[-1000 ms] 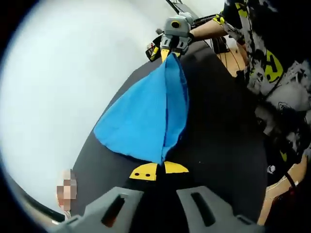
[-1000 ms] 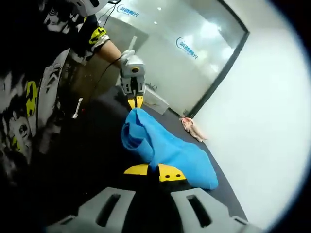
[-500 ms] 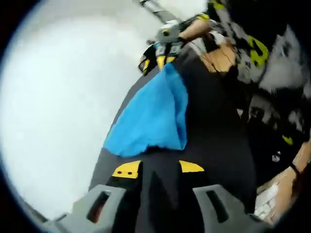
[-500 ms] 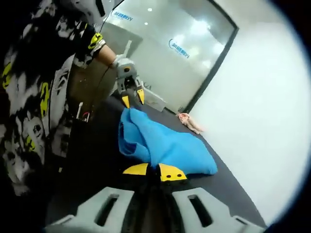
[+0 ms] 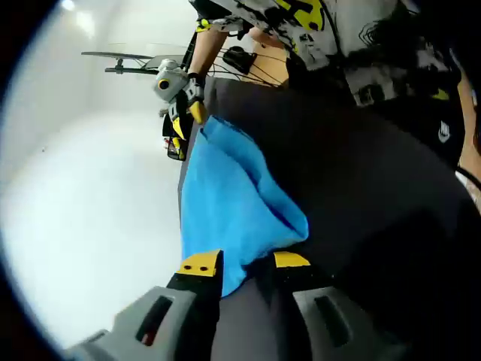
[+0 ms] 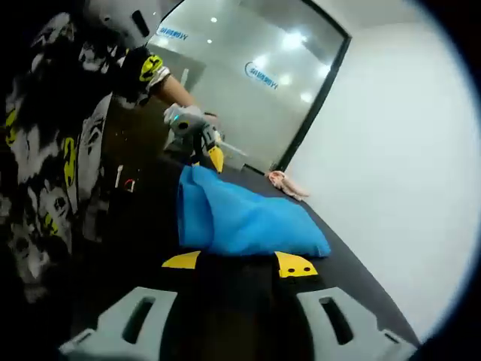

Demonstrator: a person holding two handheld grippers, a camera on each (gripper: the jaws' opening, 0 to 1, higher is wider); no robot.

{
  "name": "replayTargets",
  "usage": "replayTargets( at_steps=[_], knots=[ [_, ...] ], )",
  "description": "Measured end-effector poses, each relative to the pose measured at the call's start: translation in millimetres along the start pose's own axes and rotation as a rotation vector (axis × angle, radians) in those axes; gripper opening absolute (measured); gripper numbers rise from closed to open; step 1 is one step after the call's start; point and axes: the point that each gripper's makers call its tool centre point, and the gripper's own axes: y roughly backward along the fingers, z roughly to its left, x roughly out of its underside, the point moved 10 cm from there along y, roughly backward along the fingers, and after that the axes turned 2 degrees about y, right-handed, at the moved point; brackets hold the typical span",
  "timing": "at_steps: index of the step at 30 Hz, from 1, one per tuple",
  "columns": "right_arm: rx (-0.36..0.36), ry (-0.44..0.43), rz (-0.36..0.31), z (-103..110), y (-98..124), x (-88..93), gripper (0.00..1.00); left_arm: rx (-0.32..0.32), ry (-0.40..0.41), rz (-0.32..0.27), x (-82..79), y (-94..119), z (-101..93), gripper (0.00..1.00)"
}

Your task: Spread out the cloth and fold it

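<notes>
In the left gripper view, the blue cloth (image 5: 233, 203) lies folded over on the dark surface (image 5: 376, 195), running from the upper left of the frame down to the lower centre. The left hand-held gripper (image 5: 246, 262) rises from the bottom edge with its yellow-tipped jaws standing wide apart; the near end of the cloth lies between them, up against the left tip, with nothing pinched. At the far end of the cloth, in the upper left of the frame, the right hand-held gripper (image 5: 186, 124) appears, held by a person's hand, its yellow tips spread and just beside the cloth's far corner. The person's patterned black, white and yellow clothing (image 5: 331, 30) fills the top and right of that frame, and a pale wall takes up the left.

In the right gripper view, the cloth (image 6: 240, 218) sits in the middle of the frame on the same dark surface (image 6: 353, 263), bunched into a long flat bundle with a thicker fold at its left. The right hand-held gripper (image 6: 239, 263) comes up from the bottom, jaws spread wide, the yellow tips either side of the cloth's near edge and gripping nothing. Beyond the cloth, in the upper left, the left hand-held gripper (image 6: 203, 147) hangs at the cloth's far corner, one yellow tip plainly visible just above the fabric. A small pinkish object (image 6: 285, 183) lies farther back on the surface, apart from the cloth. A glass wall (image 6: 248, 75) with blue lettering stands behind.
</notes>
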Motion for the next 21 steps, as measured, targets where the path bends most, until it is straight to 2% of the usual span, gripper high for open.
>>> replayTargets(
  at_steps=[2, 3, 5, 6, 8, 10, 12, 13, 14, 15, 16, 18, 20, 21],
  knots=[
    [-0.033, 0.057, 0.041, 7, -7, 1.7, 0.31, 0.023, 0.080, -0.064, -7.0, -5, 0.0, 0.16],
    [-0.015, 0.035, 0.005, 7, -8, -1.0, 0.28, 0.028, 0.082, -0.072, -9.1, -8, -0.5, 0.15],
    [-0.045, 0.114, -0.027, 9, -16, -9.9, 0.29, 0.009, 0.046, -0.072, -10.2, -17, 0.2, 0.13],
    [-0.046, 0.175, -0.017, 9, -21, -12.4, 0.29, -0.016, 0.054, -0.094, -10.4, -24, 1.3, 0.13],
    [-0.044, 0.232, -0.021, 8, -31, -15.8, 0.29, -0.043, 0.078, -0.113, -10.6, -31, 2.6, 0.12],
    [-0.042, 0.313, -0.010, 7, -37, -20.7, 0.29, -0.036, 0.152, -0.101, -10.5, -34, -0.4, 0.05],
    [-0.057, 0.392, 0.009, 9, -40, -20.8, 0.28, -0.047, 0.137, -0.090, -13.4, -33, 1.6, 0.02],
    [-0.064, 0.412, 0.011, 9, -39, -14.5, 0.26, -0.041, 0.159, -0.075, -13.2, -31, 1.5, 0.02],
    [-0.068, 0.427, 0.023, 10, -40, -12.3, 0.18, -0.022, 0.204, -0.044, -14.5, -29, 1.1, 0.01],
    [-0.087, 0.424, 0.042, 12, -41, -9.8, 0.07, -0.023, 0.283, -0.028, -15.0, -28, 0.4, 0.01],
    [-0.095, 0.387, 0.077, 12, -42, -4.4, 0.05, -0.023, 0.325, -0.015, -16.1, -25, 1.5, 0.01],
    [-0.085, 0.271, 0.029, 10, -39, -4.7, 0.05, -0.058, 0.335, -0.011, -17.7, -19, 1.8, 0.01],
    [-0.089, 0.173, -0.010, 17, -41, -4.1, 0.05, -0.080, 0.331, -0.007, -22.3, -10, 1.6, 0.01],
    [-0.091, 0.151, -0.032, 8, -38, -17.6, 0.05, -0.090, 0.342, -0.009, -24.2, -7, 5.1, 0.00]
  ],
)
